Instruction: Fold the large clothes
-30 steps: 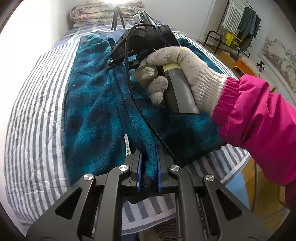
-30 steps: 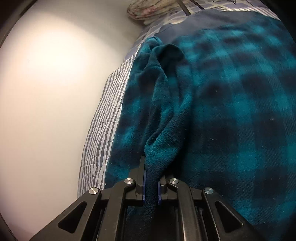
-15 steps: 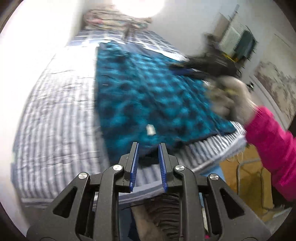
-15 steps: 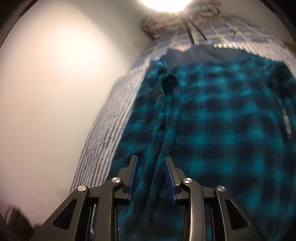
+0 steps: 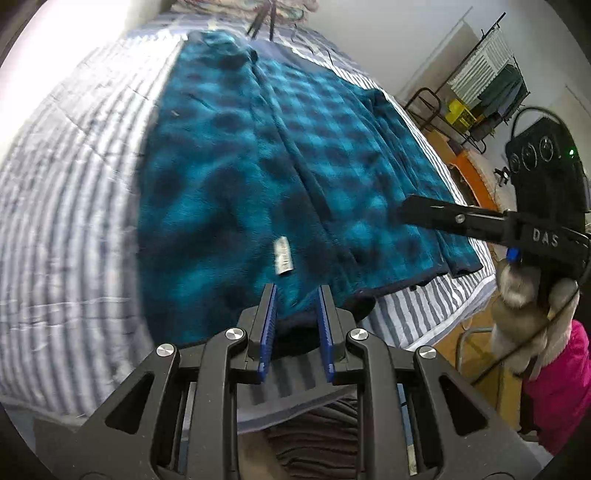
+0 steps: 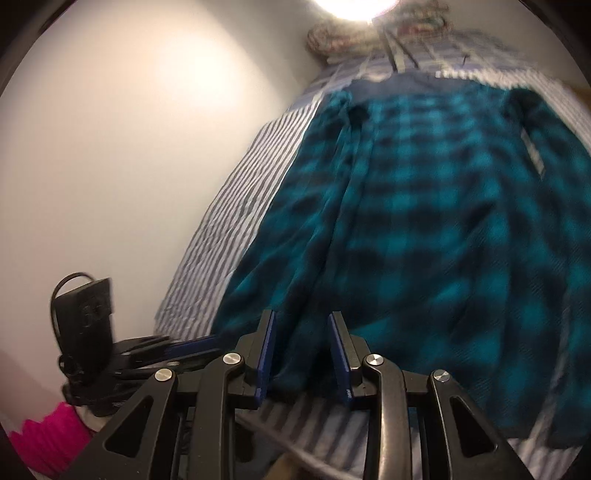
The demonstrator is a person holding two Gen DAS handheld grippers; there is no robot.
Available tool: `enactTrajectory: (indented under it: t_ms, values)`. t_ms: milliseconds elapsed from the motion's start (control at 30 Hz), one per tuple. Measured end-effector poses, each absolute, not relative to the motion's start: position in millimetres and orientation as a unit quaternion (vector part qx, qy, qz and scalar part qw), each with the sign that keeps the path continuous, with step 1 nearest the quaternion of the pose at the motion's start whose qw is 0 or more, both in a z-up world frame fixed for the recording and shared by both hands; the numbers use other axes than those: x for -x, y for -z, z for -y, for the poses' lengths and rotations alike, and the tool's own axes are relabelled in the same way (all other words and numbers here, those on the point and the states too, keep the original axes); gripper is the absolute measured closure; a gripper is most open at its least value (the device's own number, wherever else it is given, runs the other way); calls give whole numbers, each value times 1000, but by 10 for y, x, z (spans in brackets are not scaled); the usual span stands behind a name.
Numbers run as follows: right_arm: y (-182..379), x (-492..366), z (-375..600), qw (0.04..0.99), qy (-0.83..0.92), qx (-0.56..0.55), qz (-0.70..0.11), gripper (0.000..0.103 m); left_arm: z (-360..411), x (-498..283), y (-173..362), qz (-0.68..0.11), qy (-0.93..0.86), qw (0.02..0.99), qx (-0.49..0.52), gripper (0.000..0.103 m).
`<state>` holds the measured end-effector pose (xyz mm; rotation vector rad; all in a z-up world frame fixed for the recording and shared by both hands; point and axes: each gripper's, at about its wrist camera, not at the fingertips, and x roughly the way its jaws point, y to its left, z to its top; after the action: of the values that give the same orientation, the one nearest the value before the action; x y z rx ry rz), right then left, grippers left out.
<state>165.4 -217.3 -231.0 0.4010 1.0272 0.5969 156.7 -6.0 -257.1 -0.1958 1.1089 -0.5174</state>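
A home bedroom, by the look of it: striped bedding (image 5: 74,206) across a bed against a plain white wall (image 6: 129,147), folded quilts (image 6: 369,33) piled at twelve o'clock, a clothes-drying rack (image 5: 487,74) hung with garments at two o'clock, wooden floor (image 5: 476,354) alongside.

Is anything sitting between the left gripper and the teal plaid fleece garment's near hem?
Nothing visible. The left gripper hangs open just above the teal plaid fleece garment; the right gripper is off to the side.

Garment label (image 5: 282,255): print unreadable. Folded bedding (image 6: 373,27): washed out by glare, motion-blurred. Teal plaid garment (image 6: 424,229): right side cut by frame edge; near hem behind tool.
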Motion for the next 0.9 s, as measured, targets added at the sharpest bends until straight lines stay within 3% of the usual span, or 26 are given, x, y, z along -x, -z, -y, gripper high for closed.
enactTrajectory:
  t_ms: [200,233,333,433,500,533,667,733,767,800,867,900]
  values:
    - [2488,-1901,1842,807,-264,-150,-507,68,150,-1552,2798,-538,232,804,100,84]
    - [2496,-1950,1815,807,-263,-148,-508,68,129,-1520,2763,-533,226,809,103,81]
    - [2481,-2142,1733,807,-262,-136,-511,68,95,-1391,2631,-502,206,834,101,51]
    - [2469,-2415,1632,813,-244,-113,-517,65,188,-1360,2652,-499,204,839,78,50]
    - [2470,-2628,1552,813,-233,-99,-525,65,258,-1383,2751,-509,199,835,66,62]
    - [2471,-2707,1514,812,-230,-92,-528,65,286,-1396,2796,-514,198,832,63,79]
    - [2512,-2995,1296,811,-221,-47,-540,65,243,-1372,2777,-506,208,831,99,94]
    - [2604,-3110,1197,808,-205,-22,-551,65,215,-1302,2671,-493,218,835,109,95]
    - [2663,-3161,1168,806,-195,-14,-558,70,219,-1288,2626,-488,220,837,110,96]
    - [2732,-3223,1144,802,-188,-11,-567,84,217,-1255,2575,-484,224,839,112,96]
    - [2758,-3272,1159,802,-177,-13,-570,100,186,-1201,2493,-477,228,840,121,96]
    - [2719,-3285,1203,802,-185,-25,-567,102,169,-1190,2460,-475,231,839,131,96]
